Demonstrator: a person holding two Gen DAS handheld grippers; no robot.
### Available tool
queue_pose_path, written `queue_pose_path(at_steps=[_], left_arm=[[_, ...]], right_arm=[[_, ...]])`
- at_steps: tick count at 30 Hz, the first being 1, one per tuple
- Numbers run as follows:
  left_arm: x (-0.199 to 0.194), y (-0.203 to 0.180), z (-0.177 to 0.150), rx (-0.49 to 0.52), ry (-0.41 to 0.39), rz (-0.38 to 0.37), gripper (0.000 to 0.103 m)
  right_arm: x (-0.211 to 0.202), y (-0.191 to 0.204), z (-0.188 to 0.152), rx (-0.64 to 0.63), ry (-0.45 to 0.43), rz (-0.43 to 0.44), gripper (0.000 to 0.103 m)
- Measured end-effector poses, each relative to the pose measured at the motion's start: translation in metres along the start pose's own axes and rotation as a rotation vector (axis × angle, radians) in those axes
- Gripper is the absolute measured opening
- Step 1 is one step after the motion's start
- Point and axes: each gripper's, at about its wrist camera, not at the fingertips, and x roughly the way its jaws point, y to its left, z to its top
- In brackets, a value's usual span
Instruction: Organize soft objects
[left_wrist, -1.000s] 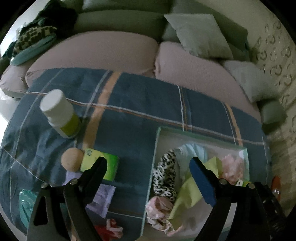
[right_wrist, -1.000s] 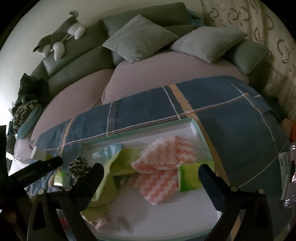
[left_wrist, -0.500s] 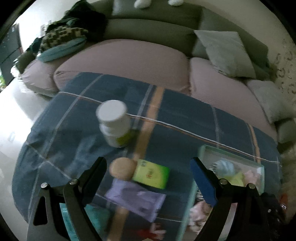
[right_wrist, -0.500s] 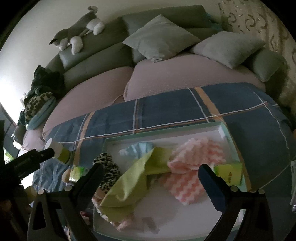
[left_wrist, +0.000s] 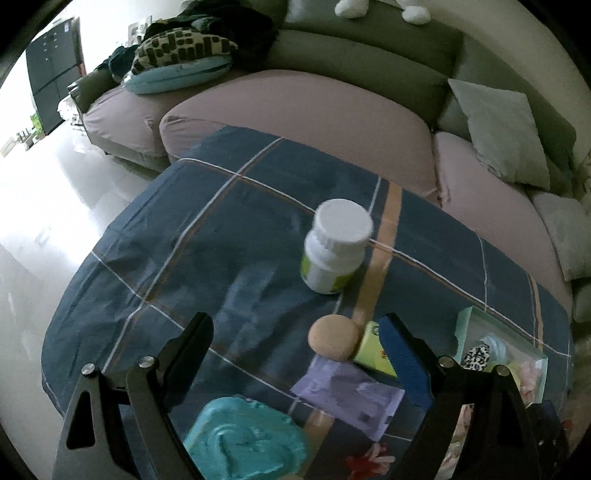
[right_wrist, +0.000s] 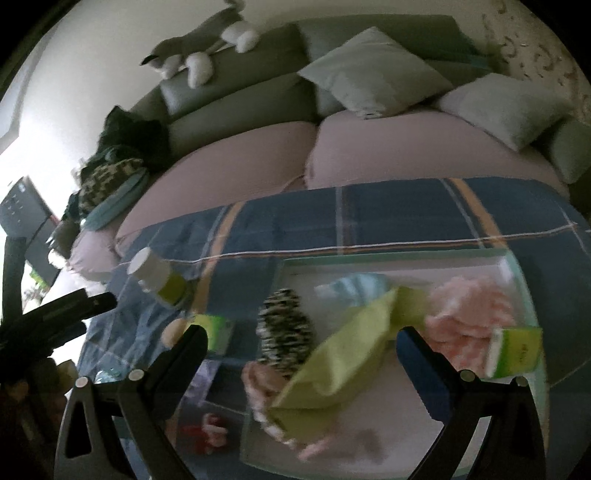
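Several soft cloths lie heaped in the pale tray (right_wrist: 517, 273) on the plaid-covered tabletop (left_wrist: 229, 236): a lime-green cloth (right_wrist: 343, 365), a leopard-print piece (right_wrist: 284, 328) and a pink zigzag cloth (right_wrist: 469, 314), with a green box (right_wrist: 517, 350) beside them. Left of the tray stand a white bottle (left_wrist: 334, 247), a tan ball (left_wrist: 334, 338), a purple packet (left_wrist: 351, 395) and a teal piece (left_wrist: 247, 439). Both the left gripper (left_wrist: 295, 332) and the right gripper (right_wrist: 303, 339) hover with fingers spread wide, holding nothing.
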Motion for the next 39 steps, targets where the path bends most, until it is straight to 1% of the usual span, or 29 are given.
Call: queue_pose_path(at_steps=[4, 8, 13, 16, 19, 23, 25, 29, 33, 39], left_arm=[[0.003, 0.013, 0.002, -0.027, -0.001, 0.018, 0.091], [0.008, 0.025, 0.003, -0.051, 0.005, 0.02, 0.091], [0.022, 0.036, 0.003, -0.07, 0.045, 0.011, 0.091], [0.03, 0.037, 0.002, -0.063, 0.072, 0.009, 0.091], [0.035, 0.036, 0.002, -0.05, 0.083, 0.019, 0.091], [0.045, 0.036, 0.002, -0.054, 0.113, 0.001, 0.091], [0.05, 0.036, 0.003, -0.049, 0.126, 0.005, 0.091], [0.058, 0.032, 0.004, -0.018, 0.146, 0.05, 0.091], [0.064, 0.028, 0.006, -0.005, 0.164, 0.035, 0.091], [0.067, 0.025, 0.014, -0.013, 0.162, 0.026, 0.091]], right_arm=[[0.007, 0.02, -0.004, -0.044, 0.016, 0.031, 0.103], [0.014, 0.031, -0.005, -0.074, 0.022, 0.055, 0.103], [0.023, 0.04, -0.007, -0.11, 0.03, 0.042, 0.103], [0.033, 0.045, -0.008, -0.116, 0.054, 0.06, 0.103], [0.042, 0.056, -0.011, -0.136, 0.074, 0.082, 0.103], [0.059, 0.071, -0.017, -0.162, 0.109, 0.103, 0.103], [0.066, 0.076, -0.018, -0.172, 0.122, 0.102, 0.103], [0.084, 0.083, -0.02, -0.185, 0.156, 0.083, 0.103], [0.094, 0.088, -0.02, -0.201, 0.167, 0.06, 0.103], [0.104, 0.102, -0.014, -0.234, 0.16, 0.055, 0.103]])
